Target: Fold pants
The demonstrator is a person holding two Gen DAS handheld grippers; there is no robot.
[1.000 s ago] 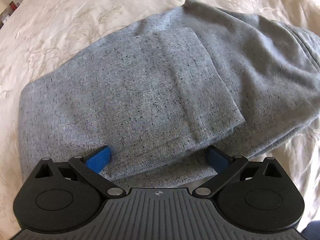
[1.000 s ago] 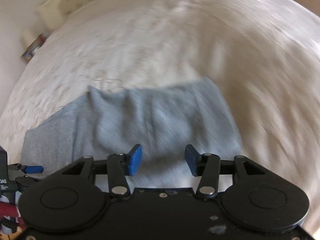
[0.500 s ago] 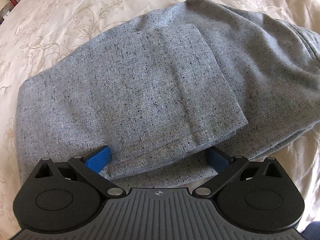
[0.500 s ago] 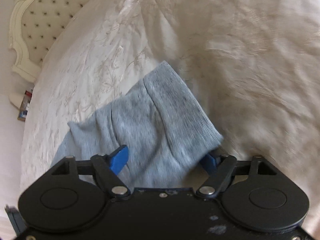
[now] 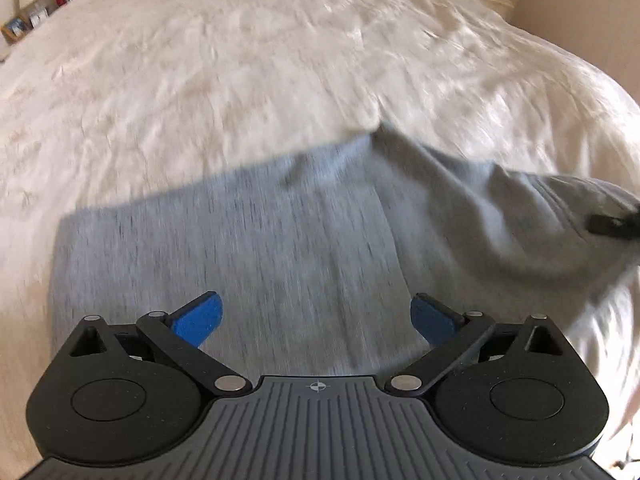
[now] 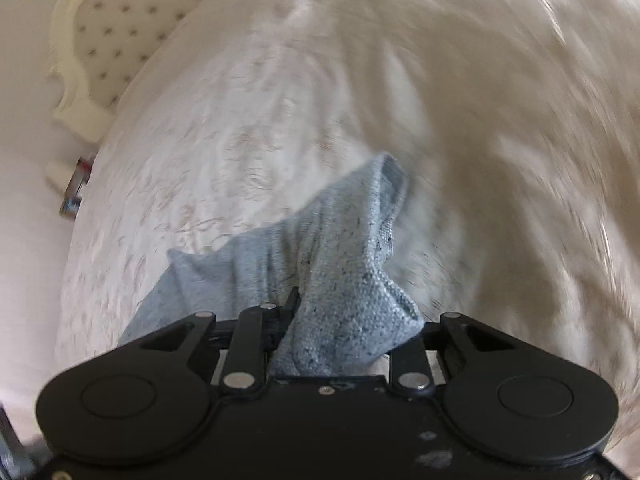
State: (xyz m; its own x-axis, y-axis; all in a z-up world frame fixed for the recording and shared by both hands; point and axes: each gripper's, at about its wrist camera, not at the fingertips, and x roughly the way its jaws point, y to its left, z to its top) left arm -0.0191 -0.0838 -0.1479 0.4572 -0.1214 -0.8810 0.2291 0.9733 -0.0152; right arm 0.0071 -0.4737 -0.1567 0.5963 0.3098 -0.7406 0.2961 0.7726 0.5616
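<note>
The grey-blue speckled pants (image 5: pixel 280 240) lie folded on a cream bed cover (image 5: pixel 280 60), blurred by motion. My left gripper (image 5: pixel 316 316) hovers above their near part, open, with nothing between its blue pads. At the right edge of the left wrist view, my right gripper (image 5: pixel 612 224) pinches the raised end of the pants. In the right wrist view the right gripper (image 6: pixel 352 320) has its jaws closing on a bunched ribbed end of the pants (image 6: pixel 340 240). The cloth fills the gap and hides the pads.
The cream patterned bed cover (image 6: pixel 280 120) spreads all around the pants. A tufted cream headboard (image 6: pixel 120 20) stands at the upper left of the right wrist view. Small items sit on side tables (image 5: pixel 40 12) at the far corners.
My left gripper has risen and pulled back from the pants, still open. My right gripper has closed on the ribbed end that lay between its open fingers and has drawn it up.
</note>
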